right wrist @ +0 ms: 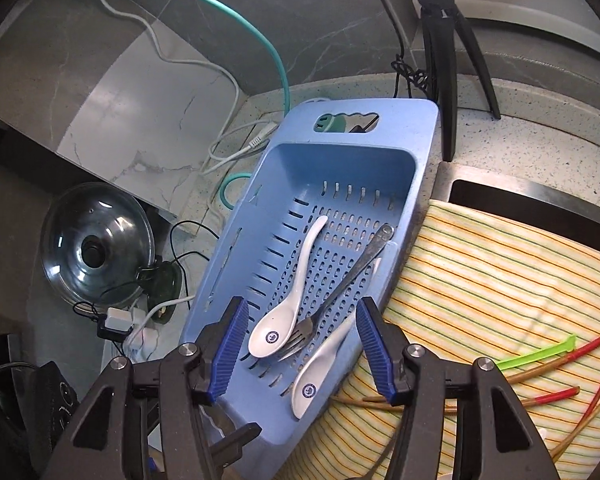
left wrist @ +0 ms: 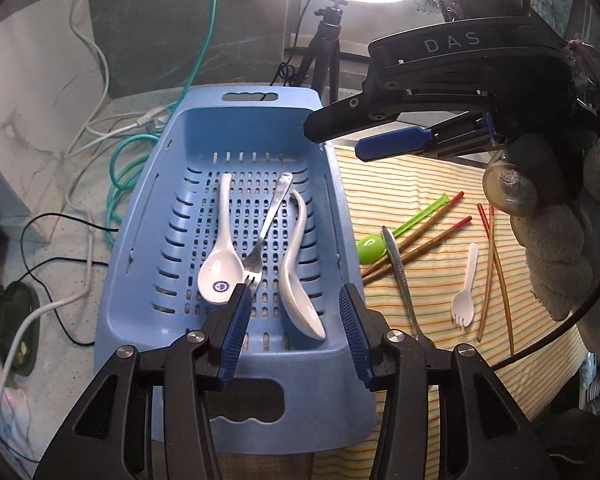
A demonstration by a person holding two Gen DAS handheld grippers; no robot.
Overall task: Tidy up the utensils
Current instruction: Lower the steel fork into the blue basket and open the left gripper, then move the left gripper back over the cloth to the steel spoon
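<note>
A: Three utensils are in the blue drainer basket: two white soup spoons and a metal fork.

B: Left?

A: On the striped cloth: chopsticks, green spoon, metal spoon, white spork.

B: Grippers?

A: Left gripper and right gripper both spread, empty, over the basket.

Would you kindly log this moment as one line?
left gripper: open, empty | right gripper: open, empty | basket: two spoons, fork | cloth: chopsticks left
</note>
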